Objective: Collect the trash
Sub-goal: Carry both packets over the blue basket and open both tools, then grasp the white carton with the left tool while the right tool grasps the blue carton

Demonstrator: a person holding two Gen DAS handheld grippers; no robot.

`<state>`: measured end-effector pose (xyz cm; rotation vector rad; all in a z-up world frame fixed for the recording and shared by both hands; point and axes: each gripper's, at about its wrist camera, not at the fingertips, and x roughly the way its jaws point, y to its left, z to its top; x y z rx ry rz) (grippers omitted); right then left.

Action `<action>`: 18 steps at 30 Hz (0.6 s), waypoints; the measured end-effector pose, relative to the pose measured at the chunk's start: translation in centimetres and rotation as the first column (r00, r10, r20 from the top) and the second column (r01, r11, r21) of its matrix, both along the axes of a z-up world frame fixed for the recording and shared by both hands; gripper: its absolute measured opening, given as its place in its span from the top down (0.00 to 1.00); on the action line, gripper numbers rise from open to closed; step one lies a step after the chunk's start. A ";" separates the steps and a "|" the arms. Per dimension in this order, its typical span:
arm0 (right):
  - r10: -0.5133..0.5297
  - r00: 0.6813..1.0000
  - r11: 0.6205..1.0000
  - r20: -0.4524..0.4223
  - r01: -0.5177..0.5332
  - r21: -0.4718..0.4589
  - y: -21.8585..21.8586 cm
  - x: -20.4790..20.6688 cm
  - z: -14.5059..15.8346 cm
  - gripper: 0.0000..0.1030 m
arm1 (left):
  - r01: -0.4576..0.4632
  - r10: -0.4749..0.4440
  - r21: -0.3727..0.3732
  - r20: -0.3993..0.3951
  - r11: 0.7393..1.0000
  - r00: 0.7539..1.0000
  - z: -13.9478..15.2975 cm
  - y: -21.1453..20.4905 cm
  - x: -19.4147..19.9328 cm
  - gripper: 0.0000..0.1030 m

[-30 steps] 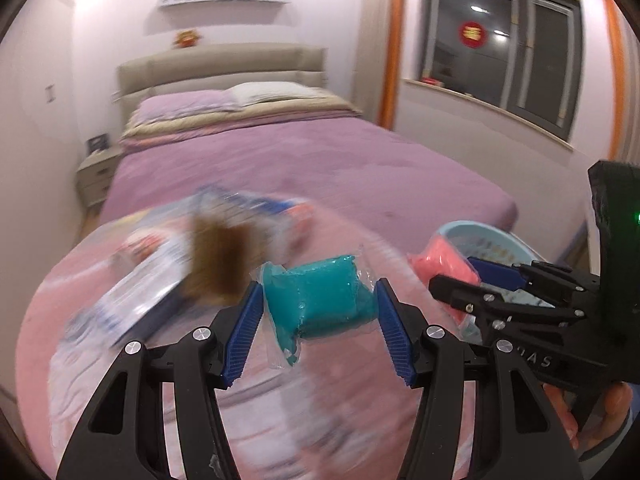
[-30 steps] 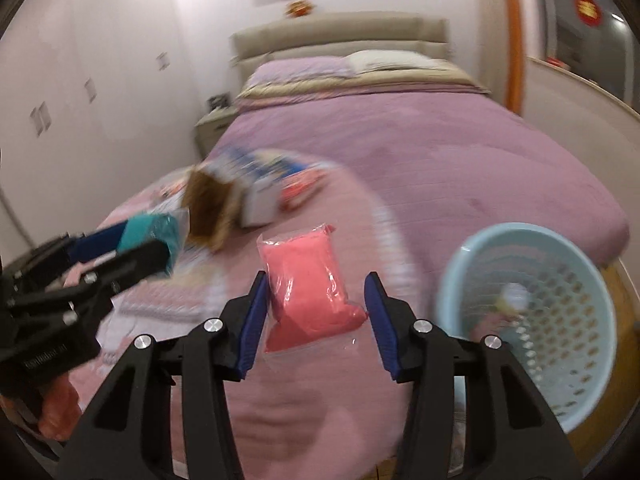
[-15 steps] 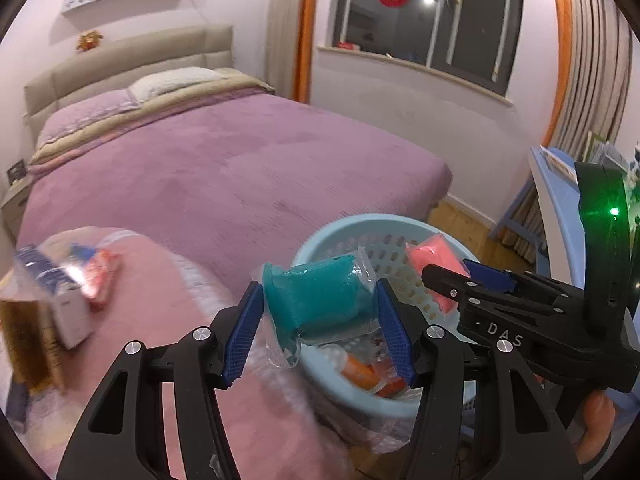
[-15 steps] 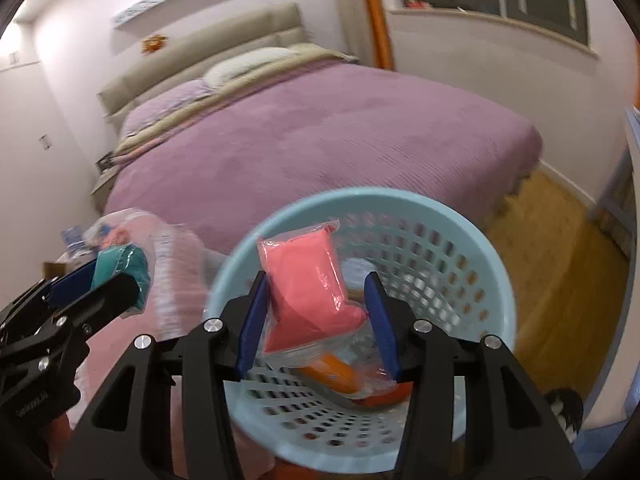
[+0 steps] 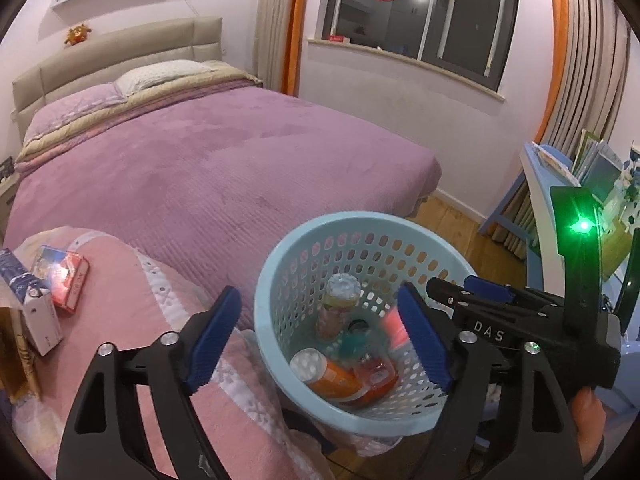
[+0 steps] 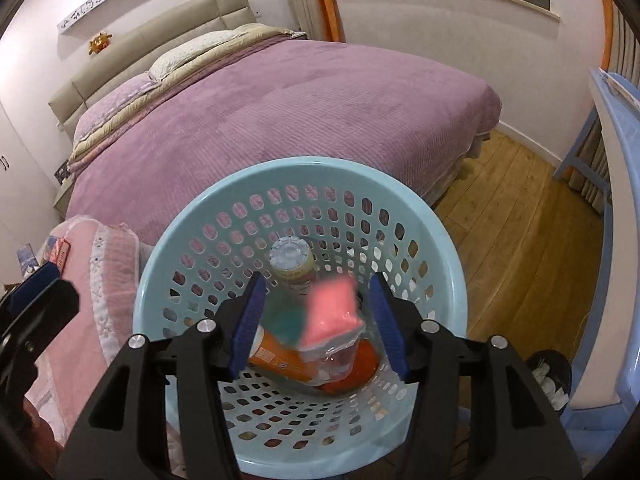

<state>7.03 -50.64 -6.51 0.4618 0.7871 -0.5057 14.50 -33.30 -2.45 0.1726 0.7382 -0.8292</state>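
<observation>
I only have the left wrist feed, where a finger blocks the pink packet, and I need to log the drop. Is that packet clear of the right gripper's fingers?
Observer: Yes. The right wrist view shows the right gripper open, with the pink packet blurred between its fingers and touching neither.
Operator: Is it over the basket?
Observer: It is inside the rim of the blue basket, above the orange bottle.
Operator: Is anything on the floor nearby?
Observer: A black slipper lies on the wood floor to the right of the basket.
</observation>
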 end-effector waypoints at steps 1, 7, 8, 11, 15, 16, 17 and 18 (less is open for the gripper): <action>-0.002 1.000 1.000 0.004 0.002 -0.004 0.1 -0.1 0.2 0.49 | -0.001 0.001 -0.007 0.003 1.000 1.000 0.2 0.4 -0.1 0.23; 0.031 0.998 0.999 0.052 -0.031 -0.011 1.8 -0.5 2.4 0.49 | -0.019 0.021 -0.047 0.038 0.999 0.999 2.0 2.9 -1.3 0.23; 0.044 0.997 0.999 0.065 -0.043 -0.010 2.3 -0.5 2.8 0.49 | -0.025 0.028 -0.056 0.051 0.998 0.998 2.4 3.8 -1.5 0.23; 0.101 0.987 0.995 0.122 -0.101 -0.007 4.2 -0.5 4.0 0.49 | -0.049 0.056 -0.076 0.089 0.996 0.994 3.8 6.0 -2.3 0.23; 0.192 0.964 0.981 0.182 -0.187 -0.046 8.0 0.2 5.8 0.49 | -0.097 0.110 -0.100 0.134 0.990 0.985 5.2 10.0 -2.9 0.23; 0.220 0.955 0.975 0.197 -0.213 -0.061 9.2 0.5 6.3 0.49 | -0.120 0.134 -0.104 0.142 0.987 0.981 5.5 11.3 -3.0 0.23; 0.245 0.946 0.969 0.211 -0.235 -0.071 10.3 0.8 6.7 0.49 | -0.137 0.153 -0.107 0.148 0.985 0.977 5.7 12.3 -3.1 0.23; 0.272 0.935 0.962 0.228 -0.261 -0.080 11.6 1.3 7.1 0.49 | -0.162 0.178 -0.112 0.153 0.980 0.972 5.9 14.0 -3.0 0.23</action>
